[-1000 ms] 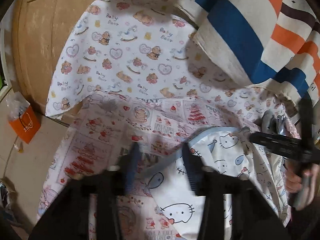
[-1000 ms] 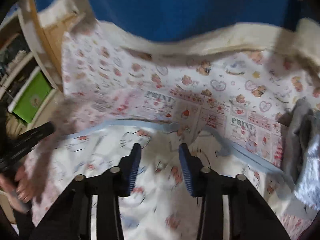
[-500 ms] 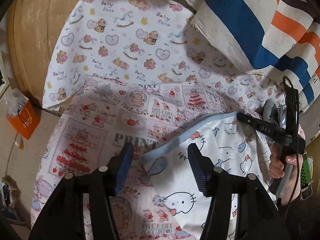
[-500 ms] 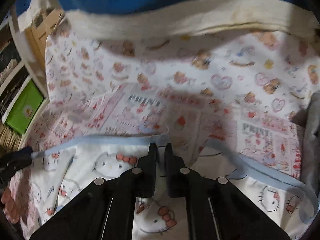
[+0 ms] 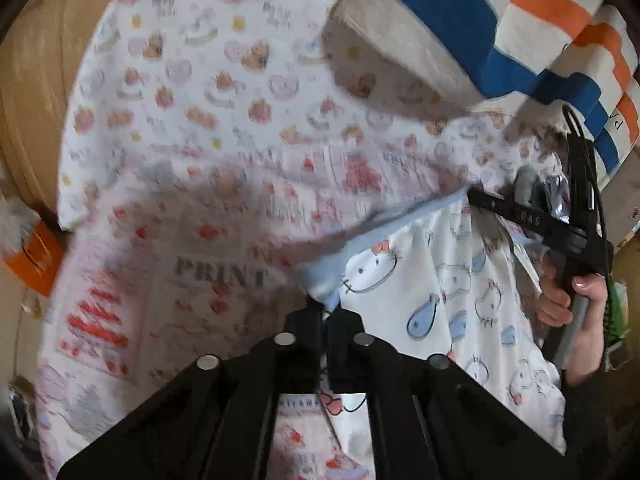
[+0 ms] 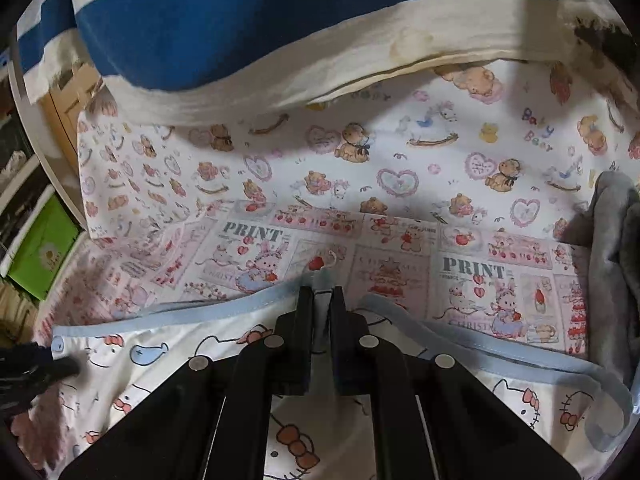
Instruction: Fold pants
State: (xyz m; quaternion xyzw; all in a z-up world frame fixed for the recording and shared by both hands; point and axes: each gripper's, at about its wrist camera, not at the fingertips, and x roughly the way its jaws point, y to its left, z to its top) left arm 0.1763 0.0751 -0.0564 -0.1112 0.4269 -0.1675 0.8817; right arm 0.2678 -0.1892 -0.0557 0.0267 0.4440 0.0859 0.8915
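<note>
Both grippers pinching the pants' blue waistband on the bed.

White cat-print pants [image 6: 224, 364] lie flat on the printed sheet [image 6: 400, 168]. Left gripper [image 5: 323, 312] just snapped closed on the band's corner; right gripper [image 6: 322, 294] clamped on it mid-edge. Both point steeply downward. Hand [image 5: 576, 300] wraps the right handle. Striped blanket [image 5: 452, 28] behind.

Pants [image 6: 168, 364] lie on sheet [image 6: 400, 152], before pillow [image 6: 240, 20].
</note>
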